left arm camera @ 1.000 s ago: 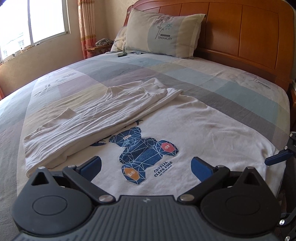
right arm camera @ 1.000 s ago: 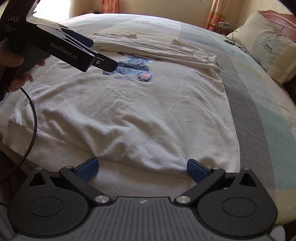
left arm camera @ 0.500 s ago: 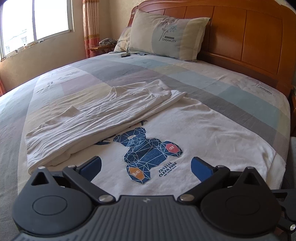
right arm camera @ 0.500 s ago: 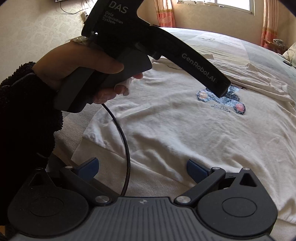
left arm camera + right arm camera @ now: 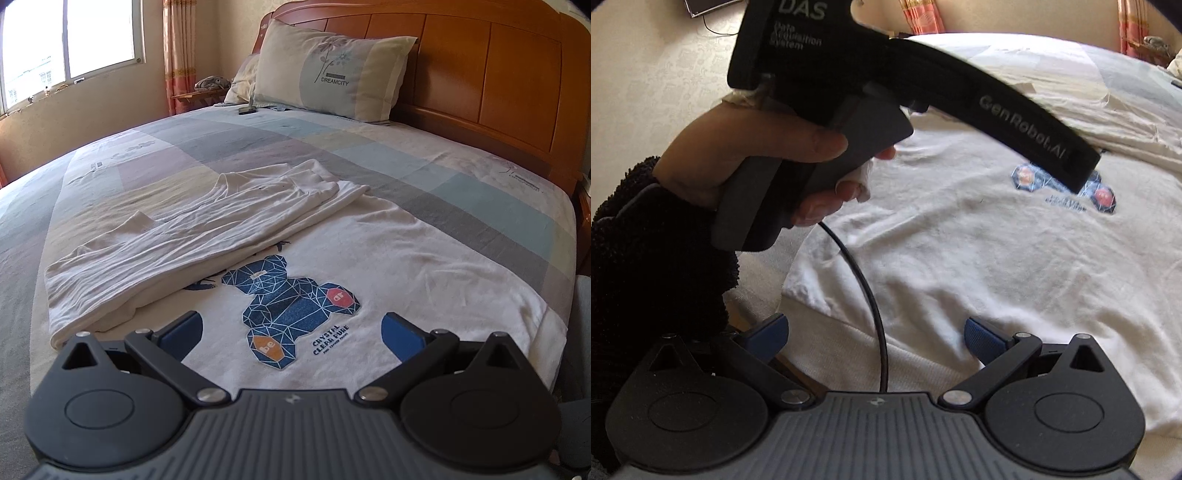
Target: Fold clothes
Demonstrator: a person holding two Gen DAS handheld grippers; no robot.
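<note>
We hold both grippers with fingers spread, gripping nothing. The left gripper (image 5: 291,332) hovers over the shirt (image 5: 388,258), which lies flat on the bed (image 5: 480,184) with one side folded in. The right gripper (image 5: 875,338) hangs near its hem.

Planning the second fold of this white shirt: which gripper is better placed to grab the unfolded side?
Probably the right gripper: jaws open, hovering just above the white shirt's flat hem edge. The left gripper, also open, points at the bear print mid-shirt.
</note>
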